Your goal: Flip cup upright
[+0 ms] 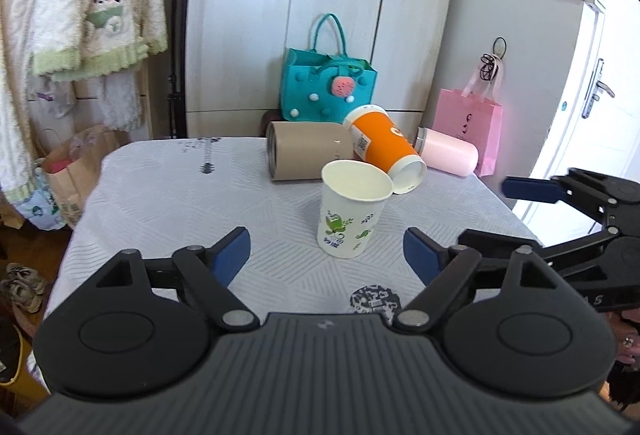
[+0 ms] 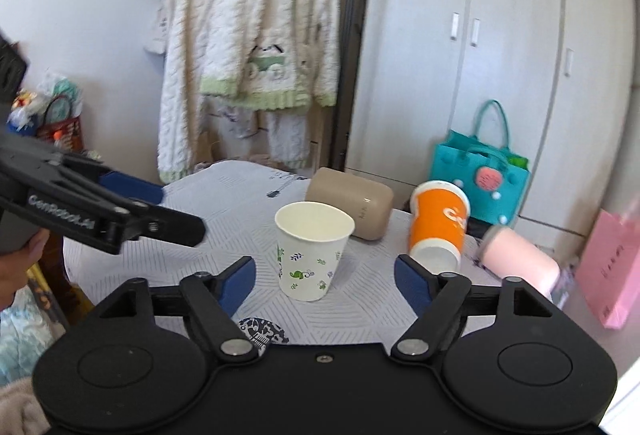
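Nearest my left wrist camera is my left gripper (image 1: 327, 253), its two blue pads spread wide with nothing between them. One white paper cup (image 1: 352, 209) with green prints stands upright, mouth up, at twelve o'clock just past the pads. Behind it I count three vessels lying on their sides: a tan tumbler (image 1: 306, 156) at eleven, an orange cup (image 1: 386, 151) leaning on it at one, and a pink bottle (image 1: 450, 152) farther toward two. My right gripper (image 1: 532, 211) reaches in from three o'clock, jaws apart. The table (image 1: 160, 195) has bare cloth from nine to eleven o'clock; its far edge runs just behind the three fallen vessels. One teal bag (image 1: 326, 91) and one pink bag (image 1: 476, 119) sit beyond that edge.

From my right wrist camera, my right gripper (image 2: 324, 281) shows first, two pads wide apart and holding nothing. The white paper cup (image 2: 311, 251) stands upright between and just beyond them at twelve. The tan tumbler (image 2: 352, 207) lies at twelve behind it, the orange cup (image 2: 438, 231) at one, the pink bottle (image 2: 520, 259) at two near the right edge. My left gripper (image 2: 156, 207) enters from nine; I cannot tell its spread from this side.
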Demonstrator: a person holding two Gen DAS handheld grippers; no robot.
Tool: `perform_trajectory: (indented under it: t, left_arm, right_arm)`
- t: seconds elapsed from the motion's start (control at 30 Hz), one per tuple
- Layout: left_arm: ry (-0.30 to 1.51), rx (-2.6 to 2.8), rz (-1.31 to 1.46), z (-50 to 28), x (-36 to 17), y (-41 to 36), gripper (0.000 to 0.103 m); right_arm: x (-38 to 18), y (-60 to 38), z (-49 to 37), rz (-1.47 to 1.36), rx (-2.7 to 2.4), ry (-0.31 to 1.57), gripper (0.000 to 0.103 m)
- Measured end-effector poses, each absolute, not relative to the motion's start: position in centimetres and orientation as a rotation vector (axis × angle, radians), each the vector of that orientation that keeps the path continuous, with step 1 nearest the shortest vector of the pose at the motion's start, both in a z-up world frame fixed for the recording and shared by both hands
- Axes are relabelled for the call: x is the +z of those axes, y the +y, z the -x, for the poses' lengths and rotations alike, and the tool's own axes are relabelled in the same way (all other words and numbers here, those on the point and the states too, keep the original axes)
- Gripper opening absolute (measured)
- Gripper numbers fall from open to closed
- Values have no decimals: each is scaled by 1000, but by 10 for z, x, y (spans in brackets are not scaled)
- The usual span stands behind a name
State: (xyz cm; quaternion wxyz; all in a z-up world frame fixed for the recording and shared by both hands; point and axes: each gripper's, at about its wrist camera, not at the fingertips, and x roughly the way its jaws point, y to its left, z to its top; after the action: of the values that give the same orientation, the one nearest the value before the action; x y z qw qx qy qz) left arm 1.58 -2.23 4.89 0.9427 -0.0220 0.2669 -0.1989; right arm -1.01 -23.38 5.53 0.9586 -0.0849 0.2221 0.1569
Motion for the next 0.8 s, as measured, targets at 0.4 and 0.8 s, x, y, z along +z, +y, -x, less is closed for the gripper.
perform_trajectory:
  t: [0.4, 0.8]
  left_arm:
    - [513, -353, 26, 19, 59, -11, 95]
    - [592, -242, 13, 27, 39, -9, 103]
  right_arm:
    - [53, -245, 41, 52, 165, 438, 95]
    - [50, -230, 71, 59, 19, 425, 103]
